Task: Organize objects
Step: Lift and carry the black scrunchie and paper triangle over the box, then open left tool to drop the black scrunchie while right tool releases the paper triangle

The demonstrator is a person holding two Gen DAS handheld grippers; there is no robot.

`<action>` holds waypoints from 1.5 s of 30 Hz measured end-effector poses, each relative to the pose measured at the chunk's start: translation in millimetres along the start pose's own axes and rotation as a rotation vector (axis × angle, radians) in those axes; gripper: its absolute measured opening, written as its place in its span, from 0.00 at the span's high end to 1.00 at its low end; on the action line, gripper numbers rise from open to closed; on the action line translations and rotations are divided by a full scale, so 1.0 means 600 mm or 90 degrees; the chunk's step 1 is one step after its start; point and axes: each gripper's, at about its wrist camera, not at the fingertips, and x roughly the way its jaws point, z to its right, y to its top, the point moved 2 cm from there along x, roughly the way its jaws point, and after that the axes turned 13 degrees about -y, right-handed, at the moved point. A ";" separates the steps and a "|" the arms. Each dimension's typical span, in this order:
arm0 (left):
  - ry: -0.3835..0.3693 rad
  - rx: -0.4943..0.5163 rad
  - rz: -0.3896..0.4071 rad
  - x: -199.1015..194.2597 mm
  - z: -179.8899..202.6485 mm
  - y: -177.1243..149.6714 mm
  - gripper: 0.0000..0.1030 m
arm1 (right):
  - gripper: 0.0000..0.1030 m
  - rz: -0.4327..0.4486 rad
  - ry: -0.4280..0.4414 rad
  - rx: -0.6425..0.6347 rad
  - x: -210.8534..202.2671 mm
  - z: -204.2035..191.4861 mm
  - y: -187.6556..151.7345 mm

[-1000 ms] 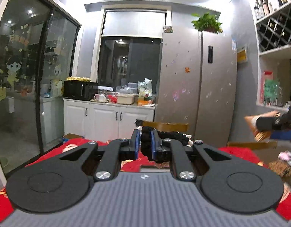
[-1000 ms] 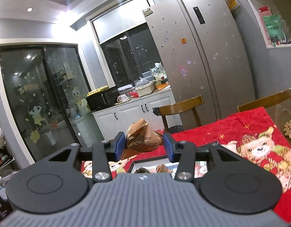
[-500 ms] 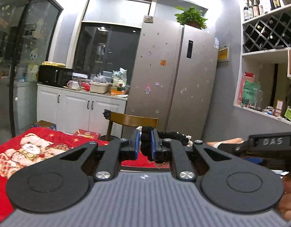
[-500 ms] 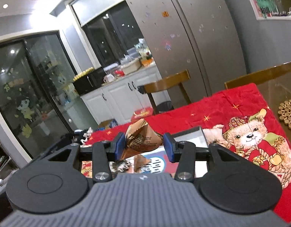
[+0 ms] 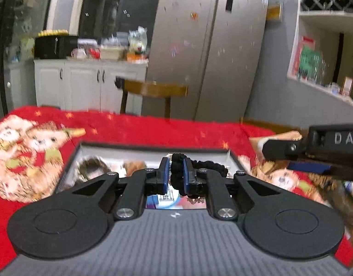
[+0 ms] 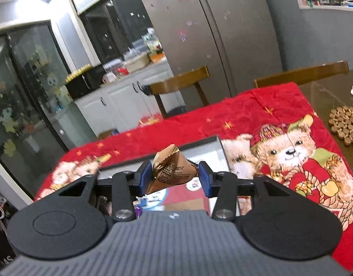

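Gripping a black hair tie (image 5: pixel 176 169), the left gripper (image 5: pixel 175 174) hangs over the box (image 5: pixel 153 148). Right gripper (image 6: pixel 175 176) fingers hold a brown packet (image 6: pixel 172 169) above it.

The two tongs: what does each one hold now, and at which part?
The left tongs pinch a black braided hair tie at one end of its loop. The right tongs squeeze a crumpled brown snack packet across its middle.

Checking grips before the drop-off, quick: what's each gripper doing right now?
Left gripper: shut on the black braided band.
Right gripper: shut on the brown crumpled wrapper.
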 end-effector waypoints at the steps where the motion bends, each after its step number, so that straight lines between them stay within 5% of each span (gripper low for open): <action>1: -0.001 -0.001 -0.010 0.007 -0.005 -0.009 0.85 | 0.53 -0.010 -0.007 -0.003 0.010 0.001 -0.004; 14: 0.017 0.022 -0.105 0.061 -0.023 -0.092 0.85 | 0.53 -0.107 -0.050 -0.050 0.094 0.005 -0.053; 33: 0.039 0.027 -0.122 0.061 -0.031 -0.095 0.85 | 0.53 -0.134 -0.057 -0.084 0.116 -0.007 -0.074; 45: 0.092 0.064 -0.126 0.062 -0.033 -0.095 0.85 | 0.53 -0.135 -0.053 -0.101 0.119 -0.014 -0.081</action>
